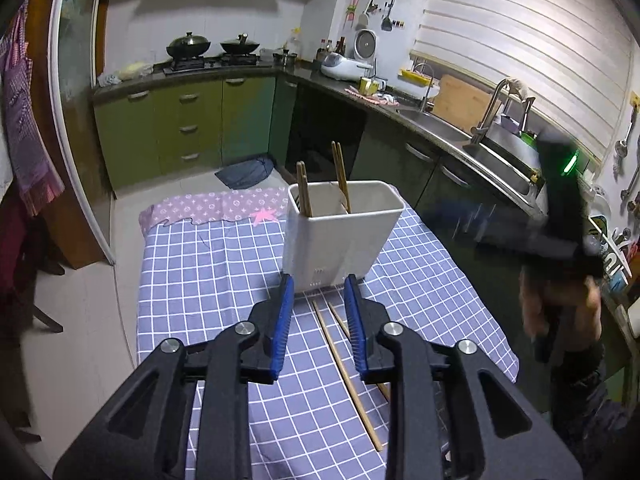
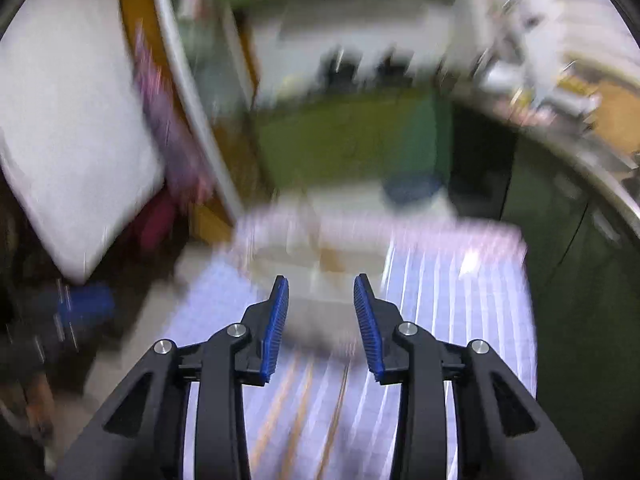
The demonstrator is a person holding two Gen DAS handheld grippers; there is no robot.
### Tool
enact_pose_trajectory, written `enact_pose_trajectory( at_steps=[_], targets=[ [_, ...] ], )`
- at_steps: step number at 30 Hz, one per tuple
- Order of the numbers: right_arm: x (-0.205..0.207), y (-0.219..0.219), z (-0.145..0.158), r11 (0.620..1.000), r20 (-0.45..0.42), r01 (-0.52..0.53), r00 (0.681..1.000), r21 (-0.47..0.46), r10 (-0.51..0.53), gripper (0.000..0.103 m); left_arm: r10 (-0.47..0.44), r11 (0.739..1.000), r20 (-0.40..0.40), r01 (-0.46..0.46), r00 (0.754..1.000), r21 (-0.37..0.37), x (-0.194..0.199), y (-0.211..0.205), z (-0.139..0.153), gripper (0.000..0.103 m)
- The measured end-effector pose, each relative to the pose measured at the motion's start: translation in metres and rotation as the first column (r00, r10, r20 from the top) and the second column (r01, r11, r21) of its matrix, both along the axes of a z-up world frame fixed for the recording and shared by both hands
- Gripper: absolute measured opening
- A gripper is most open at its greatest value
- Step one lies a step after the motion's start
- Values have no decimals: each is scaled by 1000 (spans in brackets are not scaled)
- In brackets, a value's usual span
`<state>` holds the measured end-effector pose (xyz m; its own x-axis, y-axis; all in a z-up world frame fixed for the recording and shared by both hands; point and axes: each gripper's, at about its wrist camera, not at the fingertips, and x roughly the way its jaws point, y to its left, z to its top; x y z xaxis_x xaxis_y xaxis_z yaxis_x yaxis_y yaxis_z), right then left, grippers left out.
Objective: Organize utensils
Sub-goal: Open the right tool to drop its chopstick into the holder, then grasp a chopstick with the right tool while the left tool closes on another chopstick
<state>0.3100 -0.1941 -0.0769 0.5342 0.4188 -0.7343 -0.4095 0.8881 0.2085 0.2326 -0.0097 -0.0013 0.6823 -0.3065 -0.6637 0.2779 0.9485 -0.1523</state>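
Two loose chopsticks (image 1: 347, 376): they lie flat on the checked tablecloth (image 1: 192, 272), just in front of the white utensil holder (image 1: 340, 236).
Already stowed: two more pairs stand upright in the holder, one in the left compartment (image 1: 303, 190), one (image 1: 342, 178) against the middle divider.
Handling: thin wooden sticks, light and stiff, likely to roll or pivot if pinched off-centre (the cloth probably gives some friction).
Where to grip: I would judge near the middle of the length, both sticks taken together if the pads can span them.
Long axis: the loose pair runs from near the holder's base toward the camera, slanting right as it comes closer; which end is the tip cannot be told.
Left gripper (image 1: 318, 280): jaws spread apart, nothing between the pads, poised above the far ends of the loose sticks.
Right gripper (image 2: 321, 282): jaws parted and empty; its view is heavily blurred, with orange streaks on the cloth below.
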Motion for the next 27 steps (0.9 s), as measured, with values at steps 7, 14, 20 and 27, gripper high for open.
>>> enact_pose_trajectory(
  at_steps=[7, 14, 20, 27],
  targets=[
    [6, 22, -98, 972, -272, -81, 962, -222, 18, 27, -29, 999, 29, 29, 999, 23, -12, -14, 5, 27],
    [27, 34, -136, 954, -381, -108, 924, -280, -7, 24, -35, 999, 21, 34, 999, 34, -19, -15, 4, 28],
    [39, 43, -152, 937, -420, -121, 907, -329, -30, 20, -11, 999, -170, 20, 985, 49, -2, -21, -37, 28],
    [41, 58, -153, 924, -412, -144, 911, -353, -16, 9, 27, 996, -374, 6, 927, 87, 29, -41, -98, 28]
  ],
)
